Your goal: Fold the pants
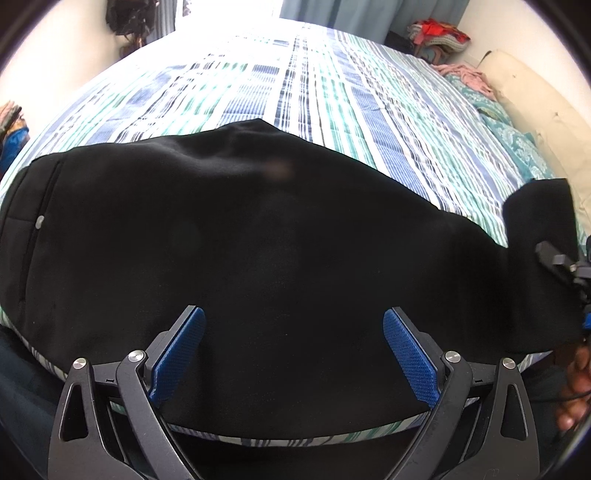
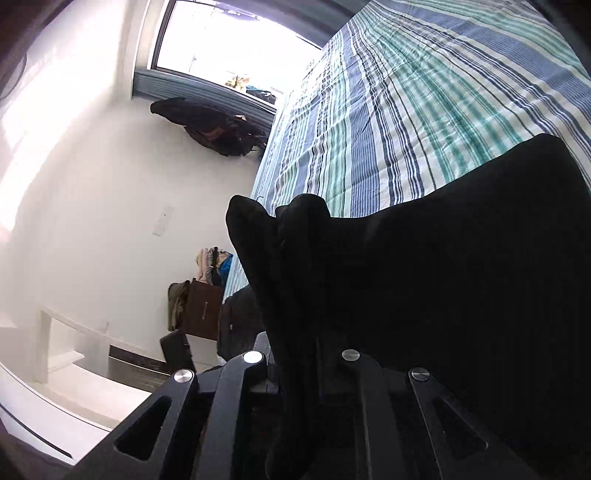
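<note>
Black pants (image 1: 258, 229) lie spread across the near edge of a striped bed (image 1: 295, 85), waistband to the left. My left gripper (image 1: 293, 332) hovers over them, open and empty, its blue pads (image 1: 177, 354) wide apart. My right gripper (image 1: 554, 258) shows at the far right in the left wrist view, holding the pants' leg end lifted. In the right wrist view that gripper (image 2: 299, 332) is shut on a bunched fold of the pants (image 2: 295, 240); the cloth hides its fingertips and drapes right over the bed (image 2: 406, 92).
Teal pillows (image 1: 498, 118) and a cream headboard (image 1: 535, 110) lie at the bed's right side. A clothes pile (image 1: 439, 31) sits in the far corner. A window (image 2: 229, 40), hanging dark clothes (image 2: 210, 125) and bags (image 2: 195, 306) are by the white wall.
</note>
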A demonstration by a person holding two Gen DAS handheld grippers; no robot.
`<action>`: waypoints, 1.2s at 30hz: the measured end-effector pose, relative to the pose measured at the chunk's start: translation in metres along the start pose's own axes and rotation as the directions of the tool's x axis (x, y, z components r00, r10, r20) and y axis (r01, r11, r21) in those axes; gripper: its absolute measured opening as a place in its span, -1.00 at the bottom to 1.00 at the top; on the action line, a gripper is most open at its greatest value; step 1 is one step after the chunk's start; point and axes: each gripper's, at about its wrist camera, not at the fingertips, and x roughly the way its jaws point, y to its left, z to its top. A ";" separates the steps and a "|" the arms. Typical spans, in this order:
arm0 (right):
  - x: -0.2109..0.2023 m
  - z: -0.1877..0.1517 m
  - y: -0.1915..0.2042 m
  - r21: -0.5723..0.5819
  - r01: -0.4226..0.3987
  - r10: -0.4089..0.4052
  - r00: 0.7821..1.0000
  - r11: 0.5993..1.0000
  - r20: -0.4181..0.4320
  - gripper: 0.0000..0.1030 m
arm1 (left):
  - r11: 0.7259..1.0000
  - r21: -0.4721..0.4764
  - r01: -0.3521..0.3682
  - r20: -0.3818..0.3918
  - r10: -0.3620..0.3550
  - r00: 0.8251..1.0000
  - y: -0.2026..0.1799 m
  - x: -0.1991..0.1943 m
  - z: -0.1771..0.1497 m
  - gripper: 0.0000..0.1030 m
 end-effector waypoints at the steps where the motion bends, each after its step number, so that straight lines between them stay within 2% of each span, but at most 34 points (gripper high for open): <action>1: 0.022 -0.008 0.011 -0.049 0.047 -0.047 0.999 0.998 -0.008 -0.75 | 1.000 -0.006 0.003 0.006 -0.003 1.000 0.002 -0.002 0.000 0.90; 2: 0.043 -0.015 0.019 -0.092 0.091 -0.094 0.995 0.992 -0.023 -0.63 | 1.000 -0.014 0.005 0.011 -0.005 1.000 0.005 -0.003 0.000 0.90; 4: 0.079 -0.030 0.030 -0.169 0.186 -0.200 0.977 0.968 -0.074 -0.27 | 0.999 -0.030 0.016 0.015 -0.015 1.000 0.010 -0.006 0.000 0.90; 5: 0.088 -0.036 0.034 -0.199 0.205 -0.227 0.969 0.958 -0.096 0.01 | 0.999 -0.036 0.024 0.021 -0.024 0.999 0.012 -0.009 -0.001 0.90; 6: 0.088 -0.040 0.040 -0.231 0.210 -0.236 0.967 0.950 -0.093 0.04 | 0.999 -0.041 0.034 0.030 -0.033 0.999 0.013 -0.013 -0.001 0.90; 8: 0.067 -0.049 0.049 -0.314 0.229 -0.255 0.966 0.921 -0.044 0.11 | 0.998 -0.031 0.059 0.058 -0.057 0.997 0.010 -0.023 -0.003 0.90; 11: 0.017 -0.066 0.053 -0.409 0.311 -0.303 0.949 0.858 0.086 0.59 | 0.988 0.081 0.129 0.114 -0.138 0.984 -0.020 -0.041 -0.006 0.90; 12: -0.001 -0.072 0.051 -0.417 0.349 -0.323 0.937 0.839 0.134 0.67 | 0.979 0.130 0.154 0.126 -0.171 0.977 -0.033 -0.045 -0.007 0.90; 14: -0.032 -0.083 0.043 -0.409 0.406 -0.358 0.914 0.817 0.190 0.67 | 0.956 0.207 0.206 0.117 -0.234 0.965 -0.058 -0.046 -0.005 0.90; 15: -0.043 -0.088 0.040 -0.397 0.427 -0.373 0.904 0.812 0.211 0.67 | 0.950 0.229 0.214 0.094 -0.240 0.966 -0.067 -0.041 -0.002 0.83; 16: -0.053 -0.093 0.037 -0.382 0.443 -0.381 0.896 0.811 0.229 0.67 | 0.947 0.242 0.210 0.070 -0.233 0.970 -0.075 -0.033 -0.001 0.60; 18: -0.070 -0.101 0.032 -0.351 0.463 -0.394 0.884 0.814 0.254 0.67 | 0.949 0.248 0.194 0.010 -0.203 0.979 -0.085 -0.015 0.002 0.33; 19: -0.072 -0.102 0.031 -0.341 0.466 -0.394 0.882 0.817 0.260 0.67 | 0.953 0.240 0.186 -0.016 -0.188 0.982 -0.087 -0.007 0.002 0.25; 24: -0.077 -0.101 0.031 -0.344 0.467 -0.381 0.878 0.815 0.289 0.67 | 0.954 0.244 0.177 -0.065 -0.166 0.984 -0.091 0.005 -0.006 0.13; 26: -0.072 -0.100 0.029 -0.347 0.455 -0.376 0.885 0.820 0.274 0.67 | 0.958 0.248 0.147 -0.096 -0.127 0.987 -0.092 0.013 -0.007 -0.11; 27: -0.071 -0.100 0.028 -0.348 0.450 -0.373 0.888 0.822 0.269 0.67 | 0.962 0.231 0.143 -0.117 -0.119 0.986 -0.090 0.018 -0.007 -0.48; 28: -0.070 -0.100 0.028 -0.349 0.449 -0.371 0.889 0.823 0.268 0.67 | 0.966 0.202 0.160 -0.137 -0.134 0.982 -0.087 0.021 -0.006 -0.70; 30: -0.072 -0.101 0.030 -0.353 0.452 -0.368 0.886 0.819 0.281 0.67 | 0.970 0.163 0.183 -0.130 -0.162 0.978 -0.082 0.017 -0.006 -0.87; 33: -0.076 -0.101 0.031 -0.349 0.471 -0.374 0.874 0.810 0.310 0.67 | 0.965 0.187 0.183 -0.094 -0.168 0.981 -0.083 -0.001 -0.007 -0.92; 36: -0.082 -0.100 0.028 -0.326 0.484 -0.380 0.863 0.812 0.334 0.67 | 0.971 0.166 0.173 -0.037 -0.169 0.985 -0.070 -0.022 -0.005 -0.92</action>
